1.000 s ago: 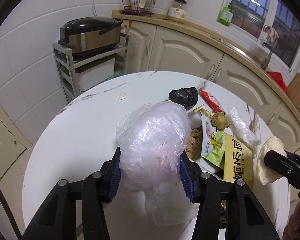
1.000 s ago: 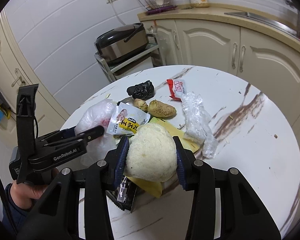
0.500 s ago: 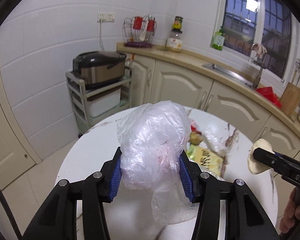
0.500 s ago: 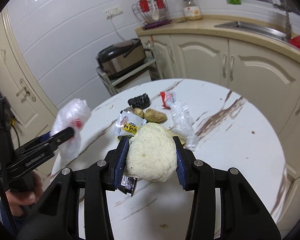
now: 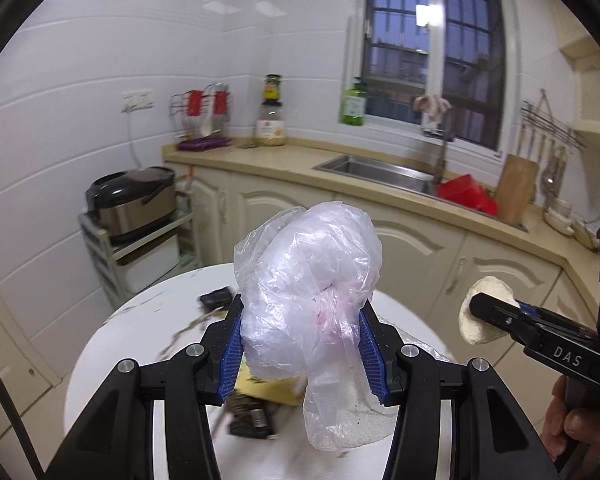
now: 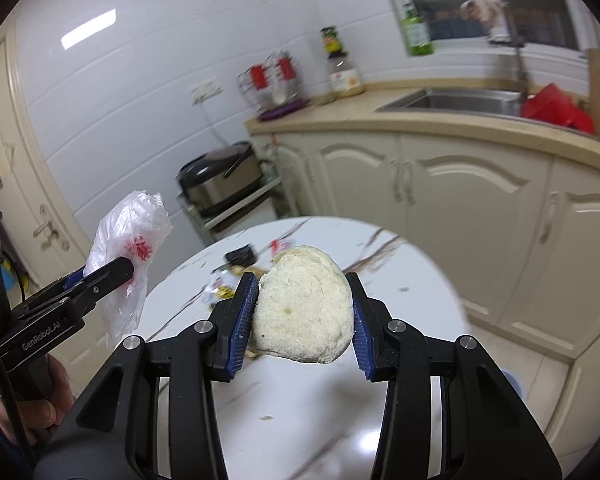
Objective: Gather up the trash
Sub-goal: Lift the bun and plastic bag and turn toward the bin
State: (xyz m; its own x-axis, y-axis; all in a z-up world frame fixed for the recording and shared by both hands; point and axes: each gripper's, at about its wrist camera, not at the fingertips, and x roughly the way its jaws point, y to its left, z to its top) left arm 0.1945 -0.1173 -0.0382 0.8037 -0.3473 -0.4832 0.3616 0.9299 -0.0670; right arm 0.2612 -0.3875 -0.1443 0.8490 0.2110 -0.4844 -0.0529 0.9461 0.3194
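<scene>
Kitchen round table (image 6: 400,280) carries leftover wrappers near its far edge. Left gripper (image 5: 300,344) pinches a crumpled plastic bag (image 5: 304,280); right gripper (image 6: 304,316) clamps a bread bun (image 6: 304,308), both aloft.

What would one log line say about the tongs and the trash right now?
left tongs: shut on bag | right tongs: shut on bun | both above table | wrappers left on table
</scene>
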